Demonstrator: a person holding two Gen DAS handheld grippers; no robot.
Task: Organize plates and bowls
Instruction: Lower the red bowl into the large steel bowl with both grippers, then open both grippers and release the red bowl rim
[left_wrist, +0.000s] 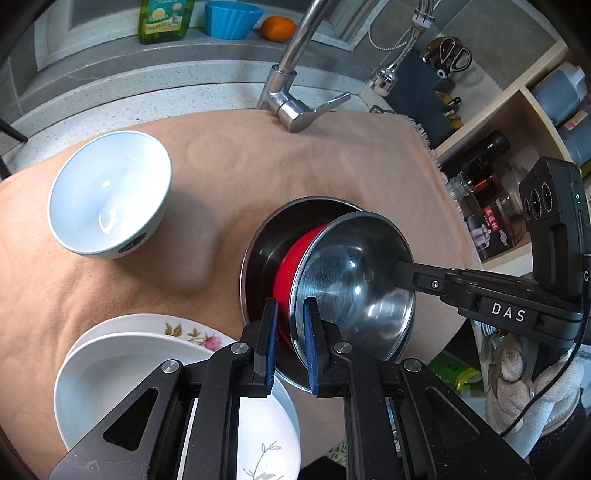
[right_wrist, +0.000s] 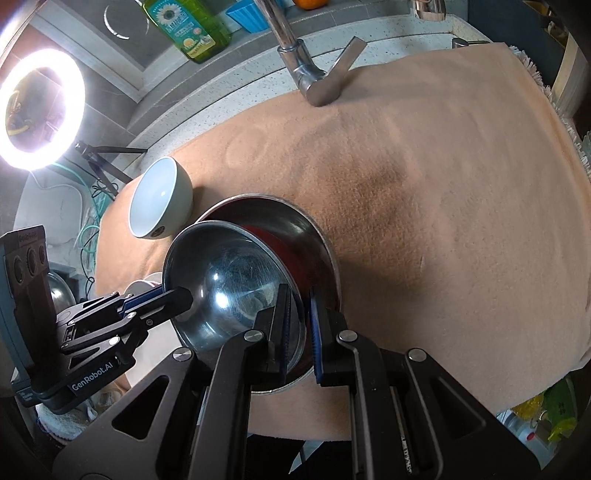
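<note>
Left gripper (left_wrist: 290, 339): its two blue-padded fingers stand on either side of the rim of the small steel bowl (left_wrist: 354, 280); whether the pads press the rim cannot be told.
Right gripper (right_wrist: 299, 332): the same, its fingers astride the rim on the opposite side; contact also unclear.
Small steel bowl: tilted, red on the outside, sitting partly inside the large steel bowl (left_wrist: 273, 236).
Large steel bowl: rests on the tan cloth (left_wrist: 229, 177).
Pale blue bowl (left_wrist: 110, 194): upright on the cloth, well apart to the left.
White plates (left_wrist: 122, 373): stacked near the left gripper, a flowered one beneath.
Faucet (left_wrist: 291, 88): behind the cloth.
</note>
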